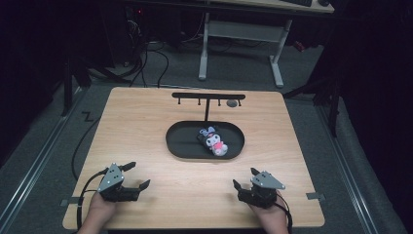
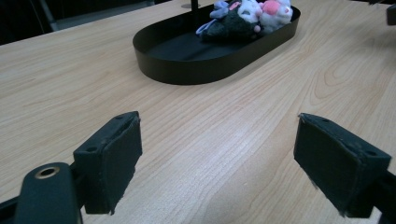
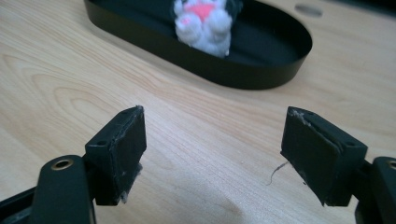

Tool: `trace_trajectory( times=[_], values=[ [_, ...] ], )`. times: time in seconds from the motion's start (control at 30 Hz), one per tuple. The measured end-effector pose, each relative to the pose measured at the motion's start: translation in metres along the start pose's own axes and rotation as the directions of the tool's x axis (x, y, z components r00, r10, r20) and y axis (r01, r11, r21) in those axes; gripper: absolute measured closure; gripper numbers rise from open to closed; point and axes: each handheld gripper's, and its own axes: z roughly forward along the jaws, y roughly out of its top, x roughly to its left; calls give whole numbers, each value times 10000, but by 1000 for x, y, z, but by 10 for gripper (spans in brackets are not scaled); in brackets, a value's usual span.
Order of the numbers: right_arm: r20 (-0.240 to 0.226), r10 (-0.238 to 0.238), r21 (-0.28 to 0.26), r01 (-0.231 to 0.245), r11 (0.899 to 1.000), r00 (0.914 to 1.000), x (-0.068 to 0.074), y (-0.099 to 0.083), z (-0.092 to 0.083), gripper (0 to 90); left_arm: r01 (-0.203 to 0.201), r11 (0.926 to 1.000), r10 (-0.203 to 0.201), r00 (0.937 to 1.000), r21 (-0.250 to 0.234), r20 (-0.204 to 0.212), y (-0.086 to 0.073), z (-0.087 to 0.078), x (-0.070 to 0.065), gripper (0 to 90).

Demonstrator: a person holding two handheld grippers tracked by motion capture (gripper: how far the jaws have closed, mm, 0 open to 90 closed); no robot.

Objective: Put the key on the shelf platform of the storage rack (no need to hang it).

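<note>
- Presently, the plush toy (image 1: 213, 140) lies on its side in the right half of the black oval tray (image 1: 181, 141), which sits at bench (image 1: 146, 122) centre; its dark head is toward 11 o'clock and its white-and-pink body toward 5 o'clock.
- Behind the tray, at 12 o'clock, stands a black hook rack (image 1: 208, 96).
- Left tool (image 1: 138, 175): low over the bench at 7 o'clock, jaws wide apart, nothing between them.
- Right tool (image 1: 246, 178): at 5 o'clock, jaws likewise spread and empty, aimed at the tray.
- Handling judgement: the toy looks light, soft and compressible, not fragile; fuzzy fabric should grip well against the pads.
- Recommended hold: across the plump white body (image 3: 205, 23), or the head if hanging is intended; thin ears and any loop are harder targets.
- Risk: the tray wall may obstruct a low approach.
</note>
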Motion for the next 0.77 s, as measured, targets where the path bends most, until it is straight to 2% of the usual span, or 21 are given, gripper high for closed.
trace_trajectory(
  times=[0.03, 0.13, 0.2, 0.27, 0.4, 0.77],
  values=[
    [-89, 3, -136, -4, 9999, 10000, 0, 2, -3, 206, -24, 10000, 24, 10000, 4, 37, 0, 0, -1, 158],
    [184, 202, -351, -195, 9992, 9996, -6, 0, -5, 194, -147, 9998, 147, 9999, 110, 29, 1, 2, -2, 158],
    [77, 559, -183, -557, 9983, 9984, -11, -5, -2, 189, -150, 9998, 150, 9999, 123, 26, 2, 3, -3, 158],
    [-18, 694, -37, -694, 9976, 9976, -15, -9, 1, 189, -226, 9996, 226, 9997, 169, 25, 2, 3, -4, 158],
    [-98, 1048, -57, -1049, 9945, 9944, -19, -12, 2, 189, -260, 9995, 260, 9997, 196, 9, 2, 3, -5, 158],
    [-86, 983, 49, -982, 9952, 9951, -13, -11, 4, 190, -263, 9995, 263, 9997, 150, 8, 2, 2, -3, 157]
  ],
)
